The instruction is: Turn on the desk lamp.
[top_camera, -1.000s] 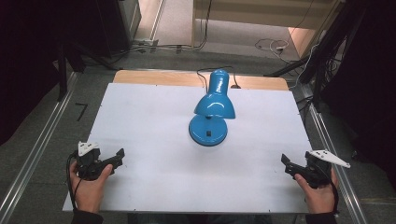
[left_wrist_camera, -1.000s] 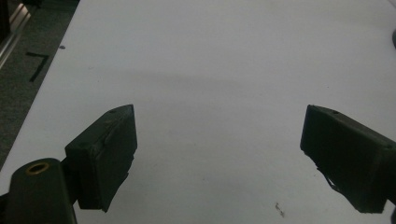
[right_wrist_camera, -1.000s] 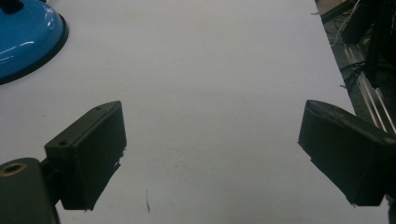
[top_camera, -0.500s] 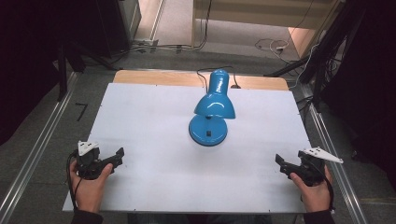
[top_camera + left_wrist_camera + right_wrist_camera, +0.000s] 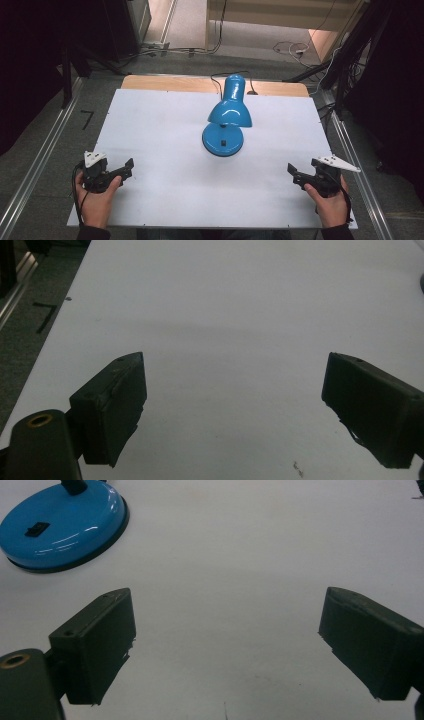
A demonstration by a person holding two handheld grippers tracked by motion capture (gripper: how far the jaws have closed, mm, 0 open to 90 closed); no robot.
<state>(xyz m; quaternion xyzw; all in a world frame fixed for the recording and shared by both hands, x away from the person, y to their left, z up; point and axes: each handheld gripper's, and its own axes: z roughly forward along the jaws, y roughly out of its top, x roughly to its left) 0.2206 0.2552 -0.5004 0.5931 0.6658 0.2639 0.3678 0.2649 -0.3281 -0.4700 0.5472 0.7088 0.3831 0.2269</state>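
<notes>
A blue desk lamp (image 5: 227, 115) stands near the middle of the white table (image 5: 165, 125), its shade bent down over its round base (image 5: 223, 140). The base (image 5: 60, 525) also shows at the upper left of the right gripper view, with a small black switch on it. My left gripper (image 5: 127, 166) rests near the table's front left, held by a hand, jaws wide apart with nothing between them (image 5: 235, 405). My right gripper (image 5: 294, 173) sits near the front right, also open and empty (image 5: 227, 640).
The lamp's black cord (image 5: 216, 80) runs off the far edge over a wooden strip (image 5: 175, 82). Metal rails (image 5: 45, 150) flank the table on both sides. Cables (image 5: 290, 49) lie on the floor beyond.
My right gripper has shifted a little to the left and inward along the front edge. The left gripper and the lamp have stayed put.
</notes>
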